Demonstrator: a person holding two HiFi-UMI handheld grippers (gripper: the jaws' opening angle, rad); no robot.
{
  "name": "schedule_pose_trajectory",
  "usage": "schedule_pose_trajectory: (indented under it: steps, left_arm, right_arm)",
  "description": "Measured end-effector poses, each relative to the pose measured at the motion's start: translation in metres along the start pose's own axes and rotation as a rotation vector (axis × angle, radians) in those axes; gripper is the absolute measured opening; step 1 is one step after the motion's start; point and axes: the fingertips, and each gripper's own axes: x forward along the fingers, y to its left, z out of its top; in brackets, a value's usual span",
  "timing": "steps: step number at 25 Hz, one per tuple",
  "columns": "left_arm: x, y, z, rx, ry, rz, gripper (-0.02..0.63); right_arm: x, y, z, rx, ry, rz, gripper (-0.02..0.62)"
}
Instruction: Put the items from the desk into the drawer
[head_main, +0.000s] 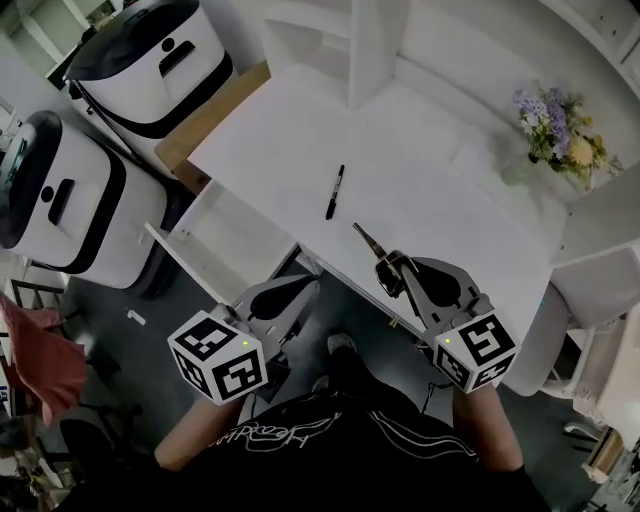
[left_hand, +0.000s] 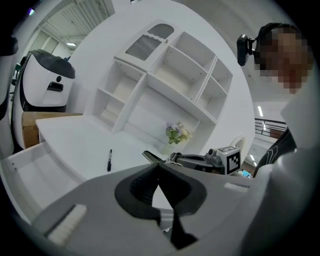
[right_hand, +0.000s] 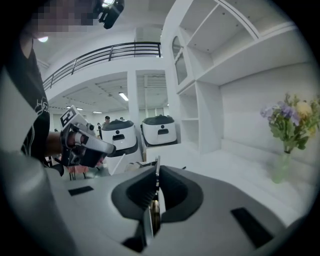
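— Where is the right gripper, and what has it got?

— It hangs over the near edge of the table. Its jaws are closed tight on a thin metal piece, which sticks out past the jaw tips, pointing over the tabletop. In the right gripper view the flat strip stands on edge between the pads.

— And the left gripper?

— It is off the table, in front of its near edge, beside the open drawer. The left gripper view shows its jaws meeting at the tips with nothing between them.

— What lies on the table?

— A black marker lies alone in the middle of the tabletop, well apart from both grippers. A vase of flowers stands at the far right corner.

— Is there anything in the drawer?

— It is pulled out at the table's left end. As far as I can see, its white inside is bare.

— Anything else nearby?

— Two white machines with black tops stand on the floor beyond the drawer.
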Motion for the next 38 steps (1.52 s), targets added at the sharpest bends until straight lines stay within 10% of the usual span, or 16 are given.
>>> schedule_pose_trajectory:
  steps: [20, 38]
  left_arm:
    - [-0.082, 0.105, 0.012, -0.147, -0.171, 0.349, 0.009]
    - [-0.201, 0.239, 0.025, -0.226, -0.197, 0.422, 0.009]
  right_arm:
    - [0.154, 0.087, 0.028, -0.146, 0.05, 0.42, 0.011]
    - [0.313, 0.19, 0.011, -0.146, 0.191, 0.432, 0.011]
